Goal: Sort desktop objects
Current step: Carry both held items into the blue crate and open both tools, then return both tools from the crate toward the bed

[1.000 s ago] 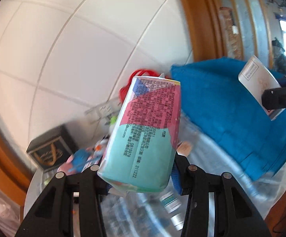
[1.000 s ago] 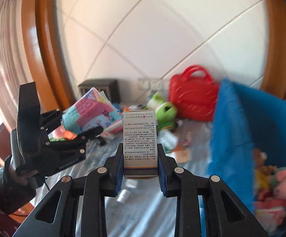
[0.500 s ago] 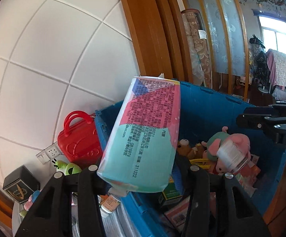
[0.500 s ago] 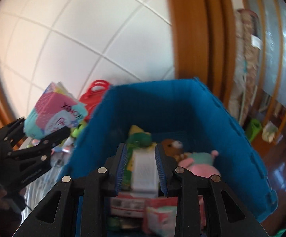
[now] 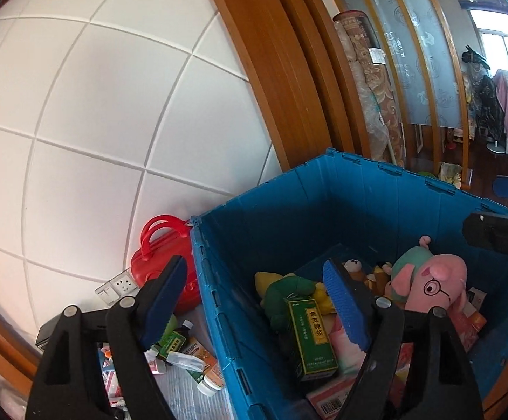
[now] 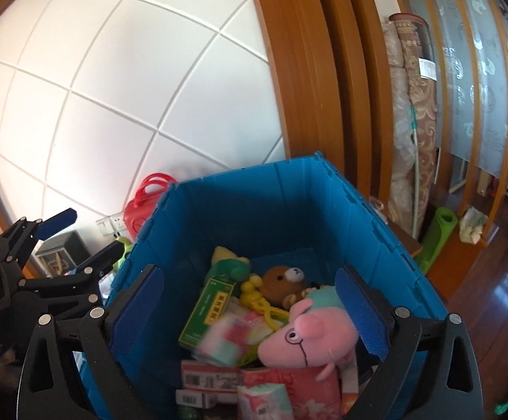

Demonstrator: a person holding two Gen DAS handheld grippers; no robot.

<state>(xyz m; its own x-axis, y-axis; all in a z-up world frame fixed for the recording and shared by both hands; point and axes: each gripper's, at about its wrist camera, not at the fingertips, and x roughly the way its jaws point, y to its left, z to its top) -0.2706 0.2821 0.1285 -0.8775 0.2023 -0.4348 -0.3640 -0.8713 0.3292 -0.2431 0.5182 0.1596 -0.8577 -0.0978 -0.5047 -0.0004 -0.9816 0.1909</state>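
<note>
The pink-and-teal tissue pack, blurred, lies inside the blue crate beside the pink pig plush. Above the crate, the left hand-held gripper and right hand-held gripper both stand spread apart, holding nothing.

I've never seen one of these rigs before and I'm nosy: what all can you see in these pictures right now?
Crate: one, blue, open, beside the tiled wall.
Pig plush: one, pink with a teal top, inside the crate.
Bear plush: one, brown, inside the crate behind the pig.
Medicine box: one, green with a yellow label, inside the crate.
Tissue pack: one, pink and teal, blurred, over the crate's contents.
Handbag: one, red, against the wall left of the crate.
Small bottles and packets: several, mixed colours, on the table left of the crate.
Left gripper: black with blue pads, open, empty.
Right gripper: black with blue pads, open, empty, above the crate.
</note>
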